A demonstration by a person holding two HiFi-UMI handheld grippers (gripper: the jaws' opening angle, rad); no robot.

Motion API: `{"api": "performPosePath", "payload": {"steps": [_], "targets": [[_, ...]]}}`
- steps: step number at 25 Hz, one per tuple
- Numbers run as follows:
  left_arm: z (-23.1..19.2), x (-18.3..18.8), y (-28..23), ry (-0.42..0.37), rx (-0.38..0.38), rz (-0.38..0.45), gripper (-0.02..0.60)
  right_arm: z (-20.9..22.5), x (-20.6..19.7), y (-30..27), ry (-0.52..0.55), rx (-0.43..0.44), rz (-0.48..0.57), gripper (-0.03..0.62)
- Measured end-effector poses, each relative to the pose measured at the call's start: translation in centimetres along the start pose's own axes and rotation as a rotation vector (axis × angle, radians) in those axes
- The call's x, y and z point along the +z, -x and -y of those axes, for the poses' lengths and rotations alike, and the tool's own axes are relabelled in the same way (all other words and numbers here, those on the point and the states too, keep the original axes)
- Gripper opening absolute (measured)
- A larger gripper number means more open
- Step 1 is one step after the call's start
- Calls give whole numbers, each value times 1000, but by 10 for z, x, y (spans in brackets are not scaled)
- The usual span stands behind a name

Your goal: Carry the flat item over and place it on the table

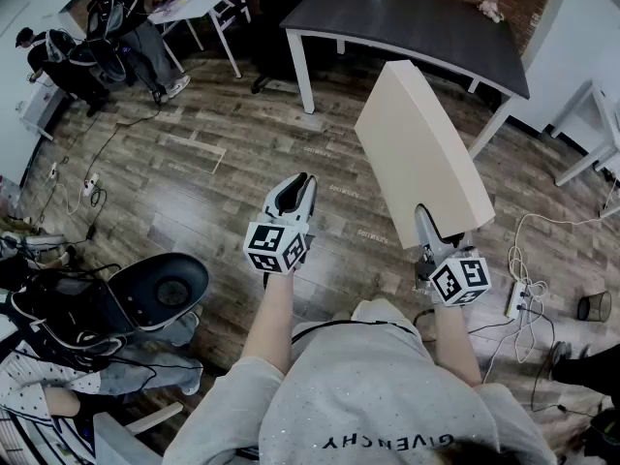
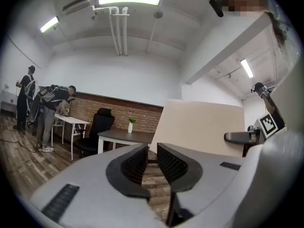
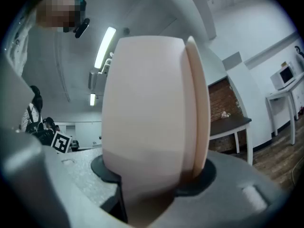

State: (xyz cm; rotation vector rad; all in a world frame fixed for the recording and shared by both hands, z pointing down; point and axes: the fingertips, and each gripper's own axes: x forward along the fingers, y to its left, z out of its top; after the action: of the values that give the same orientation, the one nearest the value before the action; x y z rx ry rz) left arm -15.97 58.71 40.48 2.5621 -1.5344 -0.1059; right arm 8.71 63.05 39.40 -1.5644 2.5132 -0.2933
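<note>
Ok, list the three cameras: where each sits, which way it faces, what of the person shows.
Head view: on the person's head, looking steeply down at the floor; forearms, shirt, left gripper and right gripper show.
Left gripper view: on that gripper, facing the dark table; its own jaws, close together and empty, below.
Right gripper view: on that gripper, tilted toward the ceiling; its jaws clamp the beige board.
Shared: all three show the board and the dark table.

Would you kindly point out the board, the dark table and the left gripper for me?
board [image 1: 418, 153]: head view, middle of its broad face.
dark table [image 1: 407, 27]: head view, bare tabletop.
left gripper [image 2: 152, 150]: left gripper view, between its fingertips.
</note>
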Motion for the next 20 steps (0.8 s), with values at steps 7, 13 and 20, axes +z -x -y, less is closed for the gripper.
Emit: {"api": "performPosePath", "payload": {"steps": [7,13,20], "targets": [[-1,-7,11,11,3,-8,10,-7,-7,3,1,-13,-15,268],[-4,-20,1,36,-7,-39,8,3,-7,-5,-12,-40,-20,268],[-18,-27,-48,45,10,-66,9,44,-8,-42,-35,-51,-30,268]]}}
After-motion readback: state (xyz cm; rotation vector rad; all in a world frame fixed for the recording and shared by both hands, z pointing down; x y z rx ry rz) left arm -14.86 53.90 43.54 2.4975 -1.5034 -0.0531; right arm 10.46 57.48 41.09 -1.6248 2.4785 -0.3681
